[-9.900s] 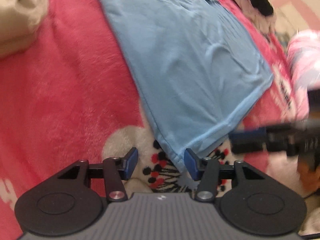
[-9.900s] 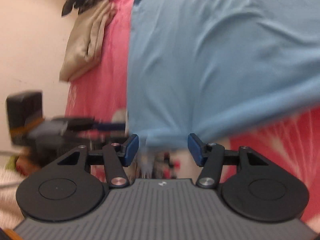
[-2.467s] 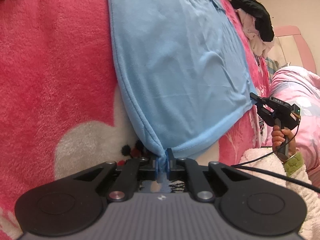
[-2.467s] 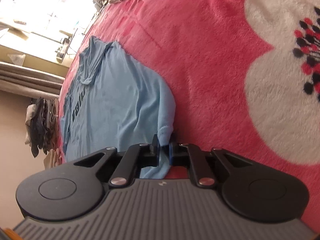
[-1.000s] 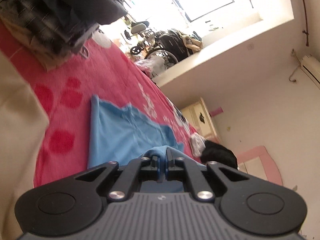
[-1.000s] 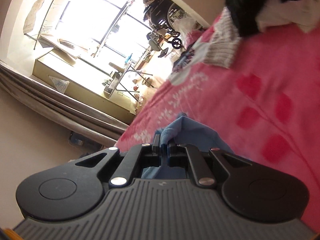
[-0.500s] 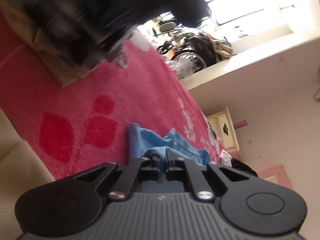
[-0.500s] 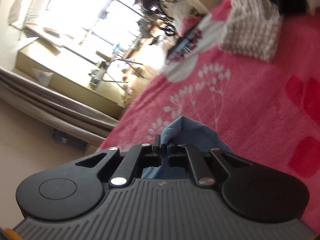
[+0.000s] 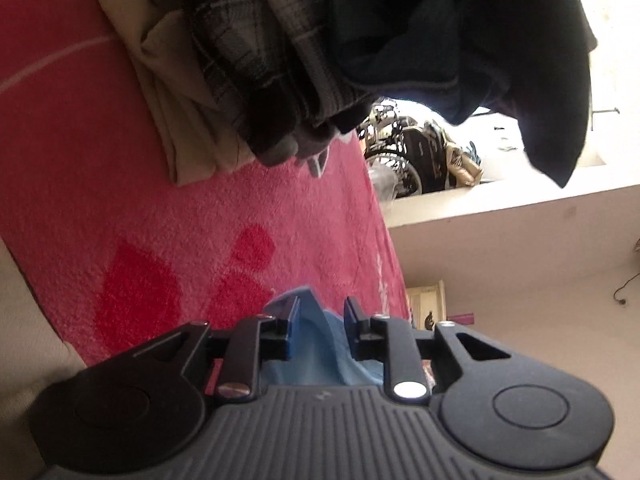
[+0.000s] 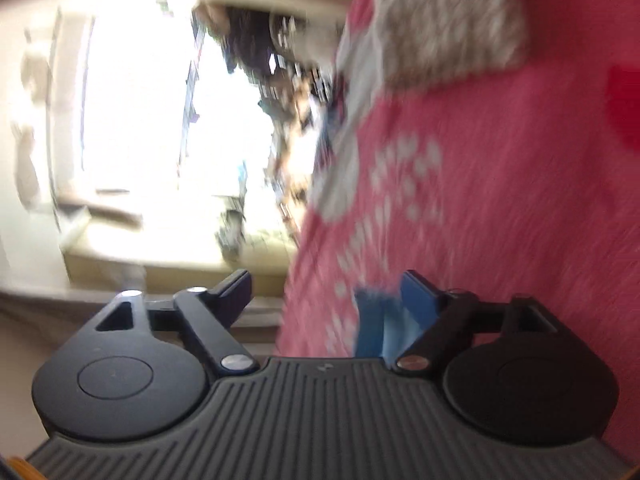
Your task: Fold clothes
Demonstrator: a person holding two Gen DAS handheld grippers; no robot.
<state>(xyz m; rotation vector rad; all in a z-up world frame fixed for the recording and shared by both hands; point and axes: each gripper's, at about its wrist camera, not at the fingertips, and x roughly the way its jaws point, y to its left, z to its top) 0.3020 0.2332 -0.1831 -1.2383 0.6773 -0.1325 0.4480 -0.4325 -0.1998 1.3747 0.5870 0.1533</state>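
Left gripper [image 9: 320, 316]: jaws a little apart, just been opening; a fold of the blue shirt [image 9: 316, 356] stands in the gap, pads not pressing on it. Most of the shirt is hidden under the gripper body.

Right gripper [image 10: 328, 292]: jaws spread wide, just been opening; shirt edge [image 10: 376, 328] lies just beside the right-hand finger, loose. View heavily blurred; the shirt's outline is hard to make out.

Pink blanket [image 9: 192, 224]: bears the shirt; open pink surface ahead of both grippers. Its far edge runs close beside the left gripper's tips.

Clothes pile [image 9: 280, 52]: beige, checked and dark pieces, cut off at the top of the frame, well apart from the shirt.

Window [image 10: 136, 120]: washed out; detail unreadable.
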